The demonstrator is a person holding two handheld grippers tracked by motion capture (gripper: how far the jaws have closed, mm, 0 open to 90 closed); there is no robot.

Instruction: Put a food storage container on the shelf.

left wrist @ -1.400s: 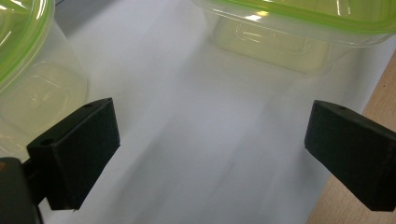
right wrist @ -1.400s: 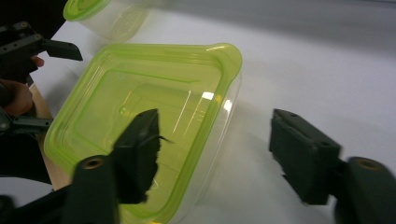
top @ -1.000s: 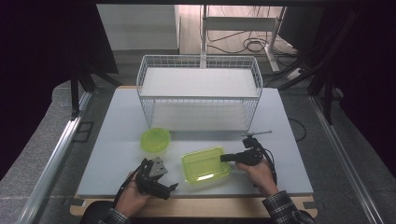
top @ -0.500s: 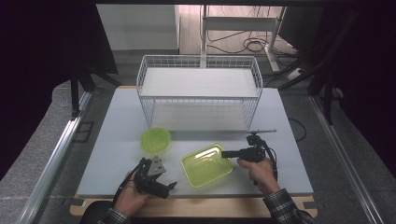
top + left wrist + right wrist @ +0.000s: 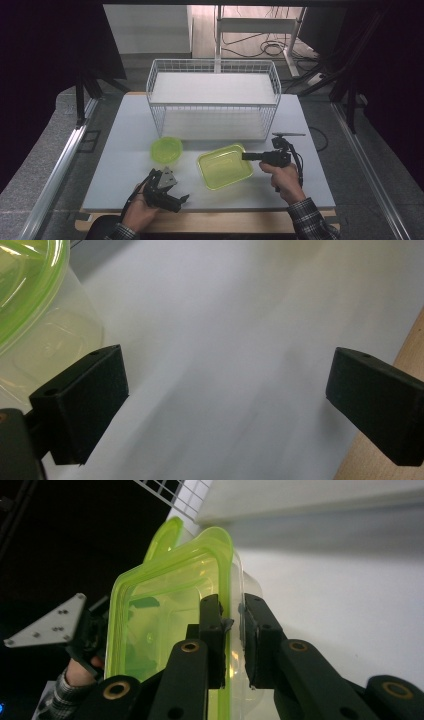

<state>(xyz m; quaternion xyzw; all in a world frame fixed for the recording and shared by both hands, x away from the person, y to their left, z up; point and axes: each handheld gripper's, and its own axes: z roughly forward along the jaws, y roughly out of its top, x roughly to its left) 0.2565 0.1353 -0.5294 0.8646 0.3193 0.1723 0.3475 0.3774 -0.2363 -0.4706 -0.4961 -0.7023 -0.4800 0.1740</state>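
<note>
Here the right gripper [image 5: 232, 630] pinches the green-lidded container's [image 5: 224, 166] right rim, while the left gripper [image 5: 225, 405] rests spread on the bench [image 5: 115, 150].

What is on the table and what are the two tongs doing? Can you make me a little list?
held thing: green-lidded box, rim pinched
right tongs: shut on the box's edge, jaws just closing
left tongs: open, nothing between them, low over the table
small round green lid: lying flat on the table, left of the box
wire basket: behind both, at the table's far side
</note>
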